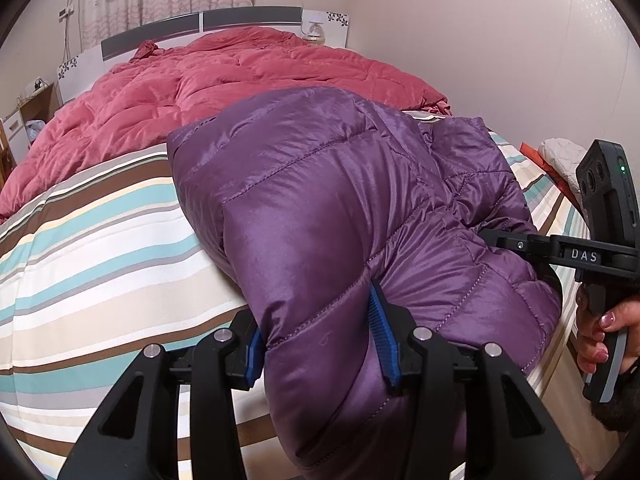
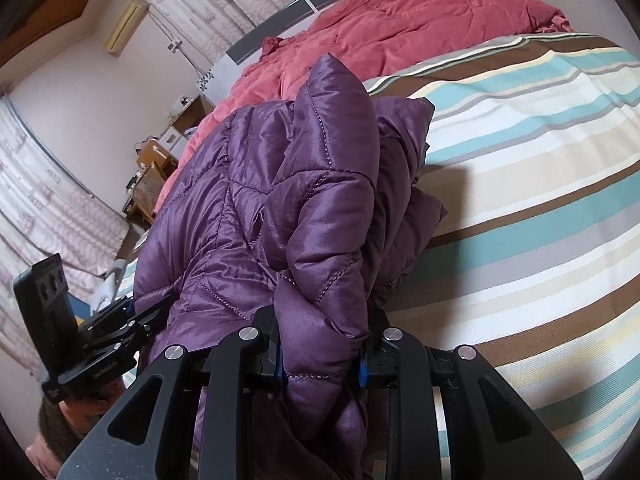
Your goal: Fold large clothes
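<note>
A purple quilted down jacket [image 1: 320, 208] lies bunched on the striped bedsheet [image 1: 100, 240] near the bed's front edge. My left gripper [image 1: 320, 344] is shut on a thick fold of the jacket, which fills the space between its blue pads [image 1: 386, 340]. My right gripper [image 2: 320, 356] is shut on another bunched fold of the jacket [image 2: 304, 200]. The right gripper also shows at the right of the left wrist view [image 1: 504, 240], its tips buried in the jacket. The left gripper shows at the lower left of the right wrist view [image 2: 132, 320].
A crumpled red quilt [image 1: 224, 80] covers the far half of the bed below the headboard [image 1: 200, 28]. A wall runs along the right side. A bedside cabinet [image 1: 28, 116] and a wicker chair [image 2: 148, 192] stand on the left. Curtains hang behind.
</note>
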